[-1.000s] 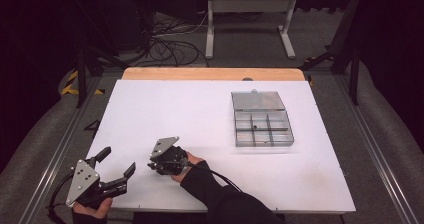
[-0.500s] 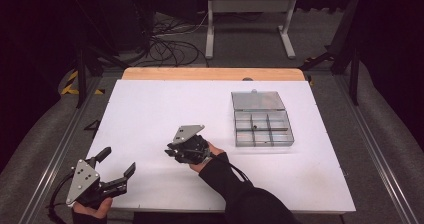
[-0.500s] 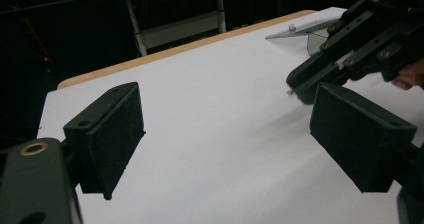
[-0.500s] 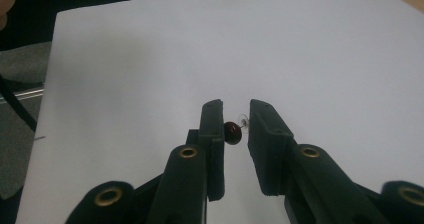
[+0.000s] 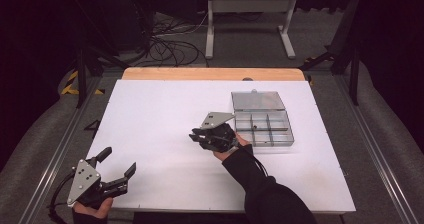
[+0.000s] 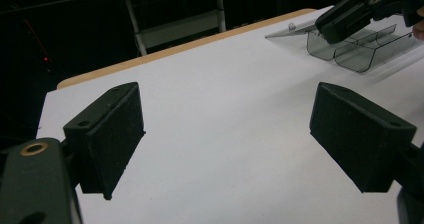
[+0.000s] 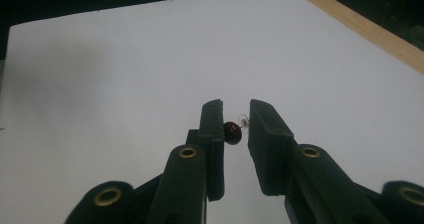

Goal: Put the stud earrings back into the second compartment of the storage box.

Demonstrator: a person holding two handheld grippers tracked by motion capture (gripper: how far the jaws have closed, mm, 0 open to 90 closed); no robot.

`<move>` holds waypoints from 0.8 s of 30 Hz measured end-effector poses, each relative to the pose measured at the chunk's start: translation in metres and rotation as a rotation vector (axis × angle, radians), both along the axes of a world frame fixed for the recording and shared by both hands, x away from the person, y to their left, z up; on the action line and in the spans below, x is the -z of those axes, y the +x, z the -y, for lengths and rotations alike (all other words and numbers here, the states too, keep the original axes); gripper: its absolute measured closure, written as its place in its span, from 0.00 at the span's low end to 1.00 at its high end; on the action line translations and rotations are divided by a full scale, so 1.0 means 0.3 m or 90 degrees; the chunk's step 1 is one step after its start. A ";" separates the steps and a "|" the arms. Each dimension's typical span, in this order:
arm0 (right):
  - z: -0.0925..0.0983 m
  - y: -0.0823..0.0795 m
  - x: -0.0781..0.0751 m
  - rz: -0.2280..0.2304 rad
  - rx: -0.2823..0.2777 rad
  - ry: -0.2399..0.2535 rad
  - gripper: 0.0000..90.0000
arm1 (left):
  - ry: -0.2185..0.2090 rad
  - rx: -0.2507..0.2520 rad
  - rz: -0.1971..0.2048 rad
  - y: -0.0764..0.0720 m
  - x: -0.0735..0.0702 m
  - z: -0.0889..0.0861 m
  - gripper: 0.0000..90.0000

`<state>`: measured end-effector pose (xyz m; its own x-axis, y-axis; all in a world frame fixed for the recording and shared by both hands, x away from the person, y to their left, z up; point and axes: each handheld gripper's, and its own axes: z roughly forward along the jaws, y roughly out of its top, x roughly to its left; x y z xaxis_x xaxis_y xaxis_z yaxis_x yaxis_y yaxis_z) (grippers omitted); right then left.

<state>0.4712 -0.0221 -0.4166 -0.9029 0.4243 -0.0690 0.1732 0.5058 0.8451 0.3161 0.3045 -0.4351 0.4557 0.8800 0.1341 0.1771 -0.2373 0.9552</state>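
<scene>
My right gripper (image 5: 193, 135) hovers over the middle of the white table (image 5: 150, 109), just left of a clear compartment box (image 5: 265, 129). In the right gripper view its jaws (image 7: 235, 113) are shut on a small dark red bead (image 7: 231, 132) with a clear disc and a thin pin on one side. My left gripper (image 5: 120, 160) rests at the table's near left corner, open, with nothing between its jaws (image 6: 227, 134). The left gripper view also catches the right gripper (image 6: 345, 16) in front of the box (image 6: 350, 49).
The box's clear lid (image 5: 257, 100) lies open toward the far side. A wooden strip (image 5: 210, 74) runs along the table's far edge. Beyond it are cables (image 5: 165, 49) and a white stand (image 5: 250, 14) on the floor.
The right gripper has travelled right and upward across the table, from near the left gripper to beside the box, jaws still closed. The left gripper has stayed put.
</scene>
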 end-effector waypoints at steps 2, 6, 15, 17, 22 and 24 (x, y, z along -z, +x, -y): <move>0.031 0.009 -0.008 0.001 0.012 0.005 0.86 | 0.003 0.001 0.000 0.001 0.000 0.000 0.16; 0.090 0.028 -0.020 -0.001 0.035 0.010 0.86 | 0.002 0.001 0.000 0.000 -0.001 0.000 0.16; 0.231 0.070 -0.031 0.005 0.097 -0.004 0.86 | 0.003 0.000 -0.001 0.000 0.000 0.002 0.16; 0.264 0.077 -0.030 0.003 0.113 -0.002 0.86 | 0.004 0.000 -0.001 0.000 0.000 0.003 0.16; 0.343 0.093 -0.024 0.004 0.149 -0.002 0.86 | 0.005 0.000 -0.001 0.001 0.001 0.006 0.16; 0.373 0.102 -0.020 0.003 0.163 -0.005 0.86 | 0.005 0.000 -0.001 0.001 0.001 0.006 0.16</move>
<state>0.5017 -0.1340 -0.4106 -0.7656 0.6387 -0.0775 0.2928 0.4531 0.8420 0.3162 0.3027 -0.4353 0.4560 0.8788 0.1404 0.1789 -0.2450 0.9529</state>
